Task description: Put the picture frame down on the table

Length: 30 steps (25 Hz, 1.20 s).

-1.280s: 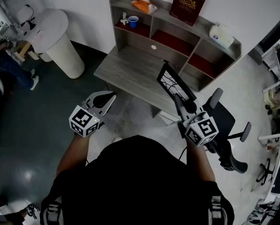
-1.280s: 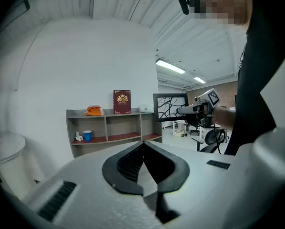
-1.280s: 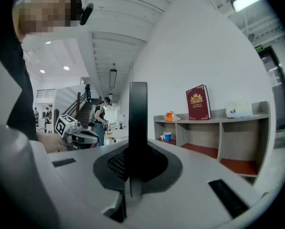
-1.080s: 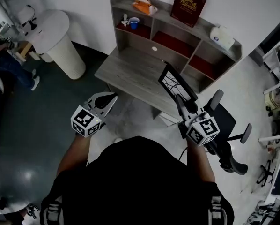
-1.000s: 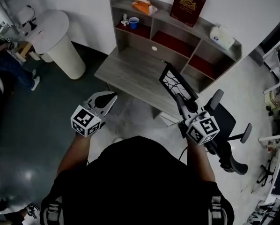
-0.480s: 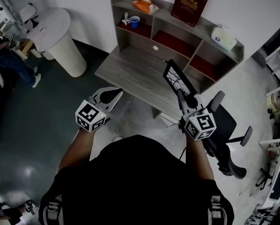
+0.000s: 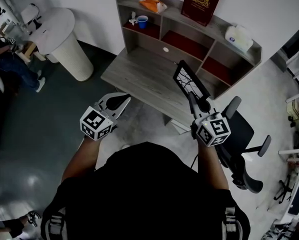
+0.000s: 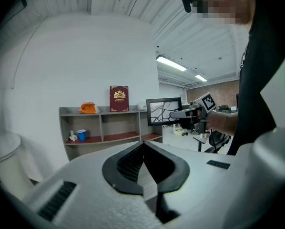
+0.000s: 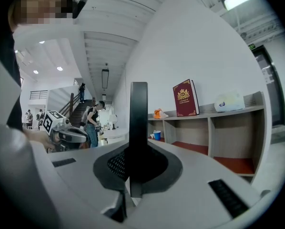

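Head view: right gripper (image 7: pixel 193 100) clenched on the near edge of the frame (image 7: pixel 188 82), which stands upright in the air over the table's (image 7: pixel 134 76) right front corner, not touching it. Left gripper (image 7: pixel 122 102) hangs just off the table's front edge, carrying nothing. Left gripper view: jaws pressed together, tips meeting, nothing between them; frame shows face-on, well apart. Right gripper view: frame edge-on, a thin dark slat pinched between the jaws. Judgement: light, stiff and thin, with a front pane that is likely fragile and slick. Held by one edge, it may pivot in the pinch. Best hold is the border at mid-edge, never the pane.
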Available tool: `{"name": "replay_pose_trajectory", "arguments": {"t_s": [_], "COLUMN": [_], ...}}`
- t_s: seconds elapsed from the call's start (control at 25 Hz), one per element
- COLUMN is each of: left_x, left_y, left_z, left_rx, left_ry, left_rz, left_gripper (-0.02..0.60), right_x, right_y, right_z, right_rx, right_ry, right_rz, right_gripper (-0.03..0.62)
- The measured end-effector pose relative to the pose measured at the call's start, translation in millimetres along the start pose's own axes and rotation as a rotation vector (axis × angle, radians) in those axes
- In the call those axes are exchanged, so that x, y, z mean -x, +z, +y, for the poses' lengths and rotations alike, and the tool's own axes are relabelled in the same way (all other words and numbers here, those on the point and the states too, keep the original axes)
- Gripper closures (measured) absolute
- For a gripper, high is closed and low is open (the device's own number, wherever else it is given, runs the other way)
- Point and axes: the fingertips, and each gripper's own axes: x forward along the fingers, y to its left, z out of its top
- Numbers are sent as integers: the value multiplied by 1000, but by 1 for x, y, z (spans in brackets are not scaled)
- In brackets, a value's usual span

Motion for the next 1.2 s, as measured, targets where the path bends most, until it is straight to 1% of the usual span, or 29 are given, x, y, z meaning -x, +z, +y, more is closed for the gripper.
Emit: {"name": "replay_pose_trajectory", "arguments": {"t_s": [0.32,0.48,0.68,0.84,1.2], "left_x": [-14,-14,-9,-12,-18], "left_y": [1,-7,-19,-26,-29], "left_z": [-10,-13,-4,4,21], "left_rx": [-7,0,31,47,47], "left_ry": [-2,-1,20,19,-1], "left_rz": [24,45,47,40,28], "left_gripper": [565,565,565,565,565], "right_x": [0,-6,-15,-20,-29], "right_y": [-5,-11,-16,-17,-16], "right_z": [-12,-17,-17,-18,-18], "right_rx": [-12,-22,-16,-11,-5], "right_ry": [23,29,35,23,-12], "right_rz": [7,17,34,41,42], "right_gripper": [577,577,577,577,577]}}
